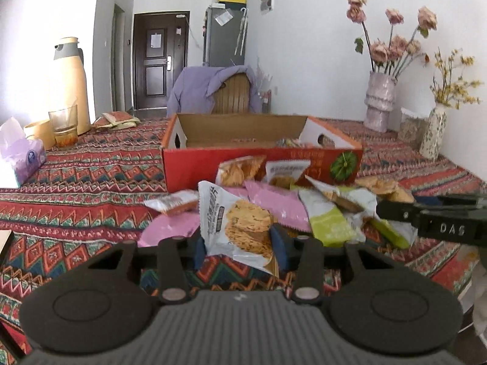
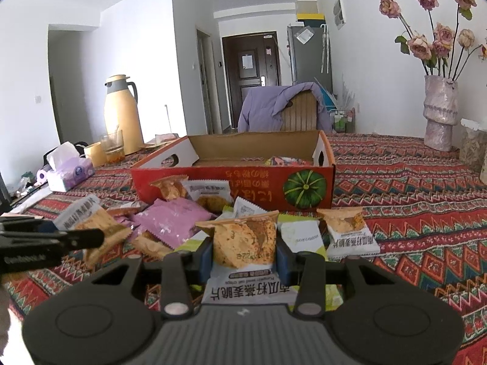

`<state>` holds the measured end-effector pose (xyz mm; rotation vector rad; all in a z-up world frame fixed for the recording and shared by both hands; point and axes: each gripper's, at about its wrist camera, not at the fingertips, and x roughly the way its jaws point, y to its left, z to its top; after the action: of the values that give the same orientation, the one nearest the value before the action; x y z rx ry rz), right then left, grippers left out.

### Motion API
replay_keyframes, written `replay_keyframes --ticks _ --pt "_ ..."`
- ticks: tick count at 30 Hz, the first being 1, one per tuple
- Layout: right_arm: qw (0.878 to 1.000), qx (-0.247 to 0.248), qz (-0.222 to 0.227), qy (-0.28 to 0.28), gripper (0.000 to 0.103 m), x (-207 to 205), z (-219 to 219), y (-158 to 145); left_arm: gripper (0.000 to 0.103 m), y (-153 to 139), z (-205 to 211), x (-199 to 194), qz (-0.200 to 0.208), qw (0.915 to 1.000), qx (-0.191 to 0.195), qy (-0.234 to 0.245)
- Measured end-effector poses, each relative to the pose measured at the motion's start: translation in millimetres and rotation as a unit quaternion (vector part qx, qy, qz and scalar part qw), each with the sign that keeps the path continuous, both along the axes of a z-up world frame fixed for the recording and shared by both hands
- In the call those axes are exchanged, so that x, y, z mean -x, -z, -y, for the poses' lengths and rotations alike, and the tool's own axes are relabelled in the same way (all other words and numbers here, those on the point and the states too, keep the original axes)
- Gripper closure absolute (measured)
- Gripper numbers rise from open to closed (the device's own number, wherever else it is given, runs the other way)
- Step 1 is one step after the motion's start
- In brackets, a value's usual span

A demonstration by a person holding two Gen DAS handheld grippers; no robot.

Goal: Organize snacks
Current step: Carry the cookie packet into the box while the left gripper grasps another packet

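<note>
White walls and a dark door at the far end of a hallway frame the room, with a chair [image 1: 231, 94] draped in a purple garment standing at the far edge of the worktop [image 1: 91, 176], which is covered by a red patterned cloth. On it, toward the far edge, sits an open red cardboard box [image 1: 261, 164] with a green pumpkin printed on its near wall; a few wrappers lie inside at its right end. Just in front of the box a loose pile of snack packets [image 1: 283, 200] spreads over the cloth — pink, green-and-white and orange ones overlapping. The left gripper [image 1: 240, 248] has its jaws closed on a white oat-crisp packet [image 1: 237, 225], held upright at the near side of the pile. The right gripper [image 2: 243, 258] likewise has its jaws clamped on an orange-topped packet [image 2: 243, 240], lifted at the pile's near right side; a similar packet [image 2: 350, 231] lies flat just to its right. Along the left edge stand a cream thermos jug [image 1: 68, 85], a glass [image 1: 64, 124] with a little liquid, and a tissue box [image 1: 22, 158] — all well apart from the snacks. Near the far right corner are a pale vase of dried roses [image 1: 380, 100] and a smaller floral vase [image 1: 433, 133].
</note>
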<state>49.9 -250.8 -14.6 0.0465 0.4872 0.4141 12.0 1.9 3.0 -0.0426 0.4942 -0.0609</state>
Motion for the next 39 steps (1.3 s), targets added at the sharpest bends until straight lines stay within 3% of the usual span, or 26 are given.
replay_keyframes --ticks 11,17,27,33,39 --pt "0.998 -0.016 0.047 0.026 0.062 -33 2 -31 0.059 -48 -7 -31 0.060 0.9976 0.032 -0.012" --pt "0.997 -0.032 0.071 0.027 0.062 -65 -4 -58 0.059 -70 1 -65 0.081 0.9961 0.027 -0.020" --pt "0.997 -0.034 0.058 0.027 0.063 -132 -33 -74 0.059 -73 -1 -143 0.051 0.9973 0.034 -0.040" --pt "1.000 0.010 0.013 0.025 0.063 -177 -58 -59 0.059 -65 -5 -187 0.014 0.9980 0.020 -0.059" --pt "0.998 0.053 -0.033 0.009 0.063 -201 -84 -33 0.059 -42 -2 -215 -0.030 0.9963 -0.019 -0.079"
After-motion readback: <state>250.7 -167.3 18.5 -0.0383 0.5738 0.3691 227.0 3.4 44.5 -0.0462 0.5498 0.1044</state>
